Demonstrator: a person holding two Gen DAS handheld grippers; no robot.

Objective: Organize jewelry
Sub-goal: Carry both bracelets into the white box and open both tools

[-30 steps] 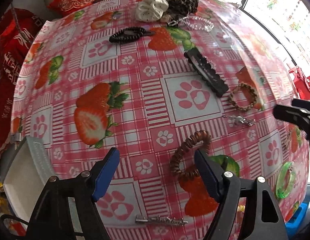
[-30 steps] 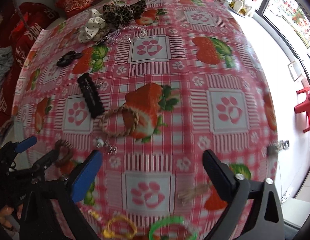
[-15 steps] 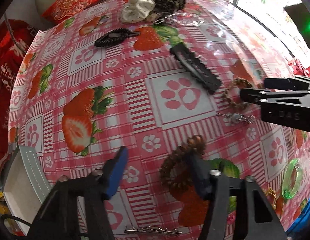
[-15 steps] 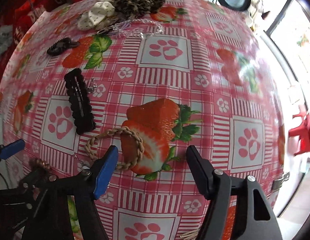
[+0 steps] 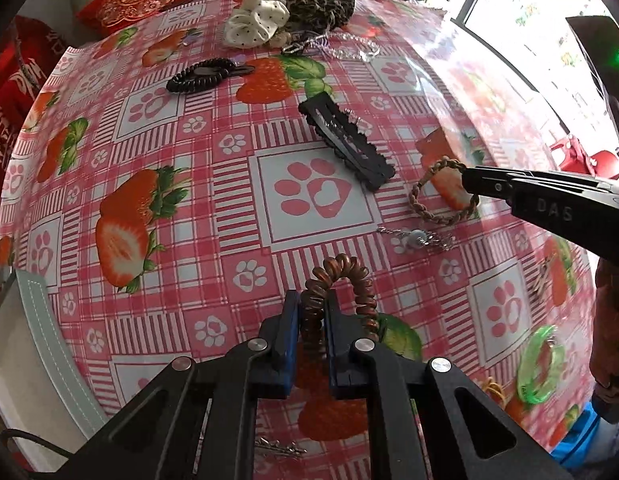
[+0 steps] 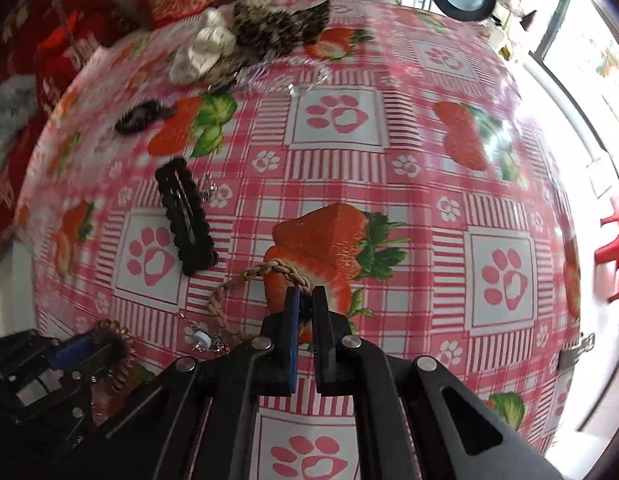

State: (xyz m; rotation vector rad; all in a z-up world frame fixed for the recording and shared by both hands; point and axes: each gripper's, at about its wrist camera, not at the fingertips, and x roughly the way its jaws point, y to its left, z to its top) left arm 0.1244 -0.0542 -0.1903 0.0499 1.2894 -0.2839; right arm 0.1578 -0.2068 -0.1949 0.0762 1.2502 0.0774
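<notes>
My left gripper (image 5: 311, 304) is shut on a brown spiral hair tie (image 5: 351, 276) that lies on the strawberry tablecloth. My right gripper (image 6: 305, 300) is shut on a tan braided bracelet (image 6: 245, 278). The bracelet also shows in the left wrist view (image 5: 425, 210), with the right gripper (image 5: 469, 184) reaching in from the right. The spiral tie shows at lower left in the right wrist view (image 6: 117, 356). A silver chain with a small white stone (image 5: 419, 238) lies between the two.
A black scalloped clip (image 5: 347, 146), a black spiral tie (image 5: 201, 76), scrunchies (image 5: 257, 24) and a clear bead bracelet (image 5: 349, 50) lie farther back. A green bangle (image 5: 539, 364) and a silver clip (image 5: 279, 448) lie near. A white tray (image 5: 29, 360) is at the left edge.
Both grippers have closed from wide open: the left on the brown spiral tie, the right on the braided bracelet. The right gripper moved forward to the bracelet.
</notes>
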